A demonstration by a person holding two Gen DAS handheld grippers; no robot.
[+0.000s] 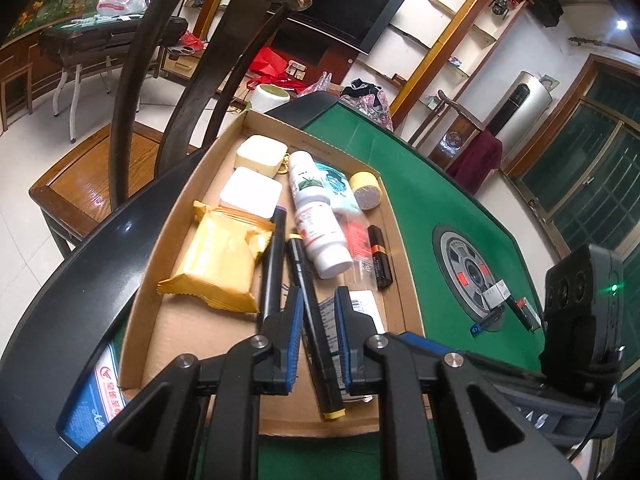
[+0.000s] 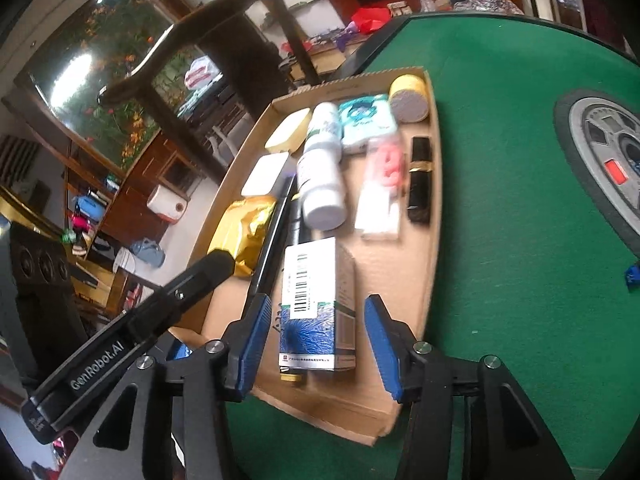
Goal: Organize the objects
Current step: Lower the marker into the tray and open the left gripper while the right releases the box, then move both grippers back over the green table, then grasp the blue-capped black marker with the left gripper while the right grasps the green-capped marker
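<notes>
A cardboard tray [image 1: 180, 328] [image 2: 400, 400] on the green table holds a gold snack packet [image 1: 222, 258], two white square boxes [image 1: 251, 192], a white bottle [image 1: 318, 220], a black lipstick [image 1: 380, 256] and two black markers. My left gripper [image 1: 318, 312] is open, its pads either side of a black marker with a yellow cap [image 1: 320, 344] that lies in the tray. My right gripper [image 2: 316, 320] is open around a blue and white carton [image 2: 316, 308] that rests in the tray. The pads are apart from the carton.
A dark wooden chair [image 1: 132, 128] stands beyond the tray's left side. The table's round centre console [image 1: 472, 272] carries a small box and a pen [image 1: 520, 308]. The other gripper's body [image 1: 580, 308] is at the right. A blue scrap [image 2: 632, 274] lies on the felt.
</notes>
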